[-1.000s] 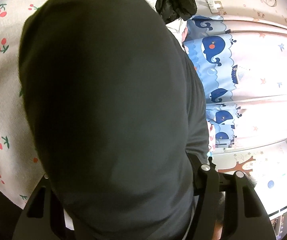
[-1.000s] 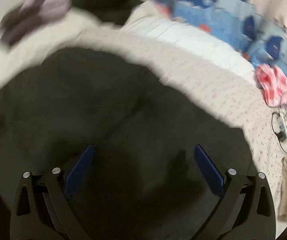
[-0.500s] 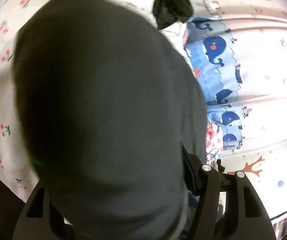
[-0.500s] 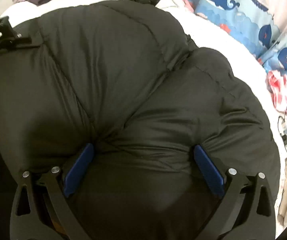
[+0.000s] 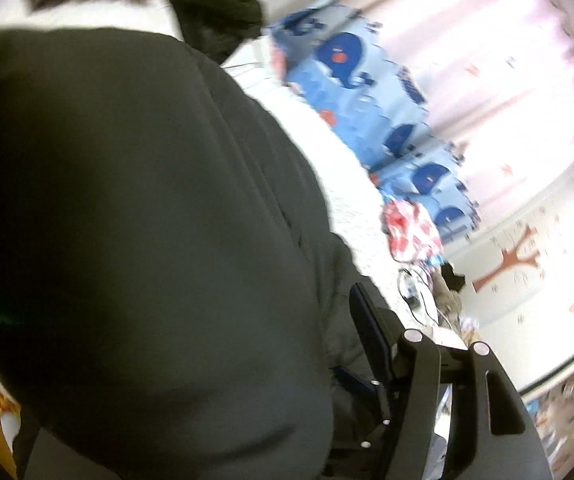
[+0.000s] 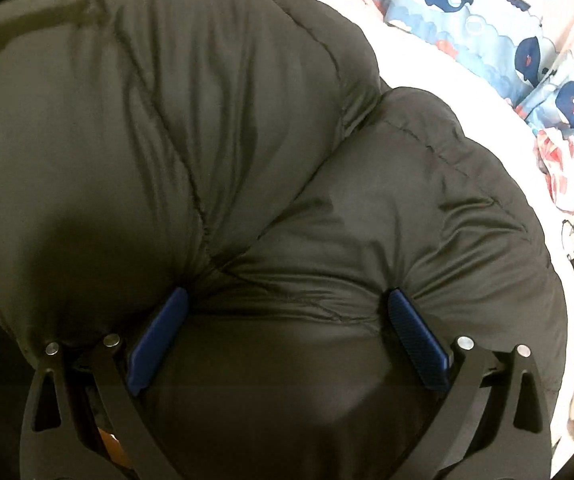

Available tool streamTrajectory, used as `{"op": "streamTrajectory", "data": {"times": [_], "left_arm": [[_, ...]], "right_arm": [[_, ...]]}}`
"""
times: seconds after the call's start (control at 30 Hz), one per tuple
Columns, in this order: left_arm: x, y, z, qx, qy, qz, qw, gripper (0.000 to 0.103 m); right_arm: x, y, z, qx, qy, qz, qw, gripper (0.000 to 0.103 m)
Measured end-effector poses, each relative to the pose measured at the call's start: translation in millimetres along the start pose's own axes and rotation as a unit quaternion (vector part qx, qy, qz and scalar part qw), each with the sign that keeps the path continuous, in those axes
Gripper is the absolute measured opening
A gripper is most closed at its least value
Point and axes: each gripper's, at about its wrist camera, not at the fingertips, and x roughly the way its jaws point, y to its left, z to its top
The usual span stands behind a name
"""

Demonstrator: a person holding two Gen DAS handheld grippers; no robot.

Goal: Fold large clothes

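It is a child's bedroom, with a pale pink star-print curtain [image 5: 499, 80] behind a bed [image 6: 439, 76] in white sheets and blue whale-print pillows [image 6: 471, 24] along its far side. The black puffy quilted down jacket [image 6: 215, 152] is bunched in a thick mound over the bed, filling both wrist views. The right gripper [image 6: 287, 332] has its blue-padded fingers [image 6: 417, 340] set wide and pressed into a fat roll of the padding, so it grips bulk rather than a hem. The left gripper [image 5: 247, 380] is mostly buried; one finger [image 5: 371, 336] shows against the cloth, the other is hidden, and it seems clamped on a thick fold. The slick shell could slide out of such a wide bite, I think, or the trapped air could spring a fold open. The mound's long axis seems to run from the near left toward the pillows, though I cannot tell which end is the collar.
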Motion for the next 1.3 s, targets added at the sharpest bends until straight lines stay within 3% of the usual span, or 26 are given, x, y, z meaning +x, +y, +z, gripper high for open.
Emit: {"op": "streamTrajectory", "data": {"times": [0.2, 0.27, 0.33, 0.43, 0.5, 0.57, 0.63, 0.7, 0.77, 0.8, 0.87, 0.93, 0.97, 1.03, 1.1, 1.17, 1.23, 1.27, 1.3], "left_arm": [[19, -68, -11, 0.105, 0.008, -0.022, 0.9942, 0.062], [29, -97, -22, 0.153, 0.017, -0.029, 0.9876, 0.062], [40, -119, -33, 0.195, 0.028, -0.037, 0.9797, 0.062], [63, -156, -60, 0.278, 0.055, -0.042, 0.9582, 0.062], [84, -177, -82, 0.327, 0.077, -0.044, 0.9409, 0.062], [110, -193, -108, 0.373, 0.106, -0.04, 0.9208, 0.062], [131, -204, -128, 0.409, 0.126, -0.032, 0.9032, 0.062], [149, -215, -157, 0.454, 0.145, -0.022, 0.8792, 0.062], [161, -222, -171, 0.48, 0.154, -0.018, 0.8633, 0.062], [166, -225, -176, 0.491, 0.158, -0.019, 0.8563, 0.062], [145, -220, -197, 0.508, 0.165, -0.021, 0.8454, 0.062], [145, -227, -194, 0.521, 0.171, -0.017, 0.8361, 0.062], [146, -231, -188, 0.523, 0.175, -0.017, 0.8339, 0.062], [122, -218, -181, 0.509, 0.196, -0.034, 0.8372, 0.064], [102, -206, -160, 0.463, 0.224, -0.074, 0.8543, 0.064], [89, -185, -127, 0.385, 0.241, -0.11, 0.8842, 0.065], [86, -150, -86, 0.272, 0.242, -0.131, 0.9222, 0.072], [91, -128, -63, 0.214, 0.233, -0.121, 0.9408, 0.073], [96, -113, -48, 0.178, 0.225, -0.106, 0.9522, 0.075]], "right_arm": [[-14, -47, -22, 0.064, -0.056, 0.09, 0.992, 0.097], [-24, -73, -33, 0.104, -0.073, 0.146, 0.981, 0.097], [-37, -107, -52, 0.162, -0.095, 0.2, 0.962, 0.096], [-59, -174, -90, 0.271, -0.123, 0.243, 0.923, 0.096], [-77, -221, -114, 0.344, -0.143, 0.228, 0.899, 0.096], [-117, -272, -133, 0.399, -0.2, 0.201, 0.872, 0.096], [-165, -291, -132, 0.392, -0.262, 0.171, 0.865, 0.096], [-206, -297, -113, 0.352, -0.31, 0.154, 0.87, 0.096], [-230, -293, -80, 0.296, -0.315, 0.117, 0.894, 0.096], [-228, -289, -57, 0.262, -0.292, 0.086, 0.916, 0.096], [-203, -286, -22, 0.221, -0.233, 0.045, 0.946, 0.096], [-149, -275, -1, 0.198, -0.132, 0.009, 0.971, 0.096], [-126, -271, -1, 0.2, -0.092, -0.011, 0.976, 0.096], [-85, -270, -24, 0.228, -0.041, -0.027, 0.972, 0.096], [-68, -275, -56, 0.277, -0.037, -0.015, 0.96, 0.096], [-78, -264, -90, 0.296, -0.035, -0.014, 0.954, 0.096], [-76, -272, -102, 0.315, -0.034, -0.013, 0.949, 0.096], [-76, -273, -108, 0.327, -0.036, -0.007, 0.944, 0.096], [-77, -275, -111, 0.34, -0.037, 0.002, 0.94, 0.096]]}}
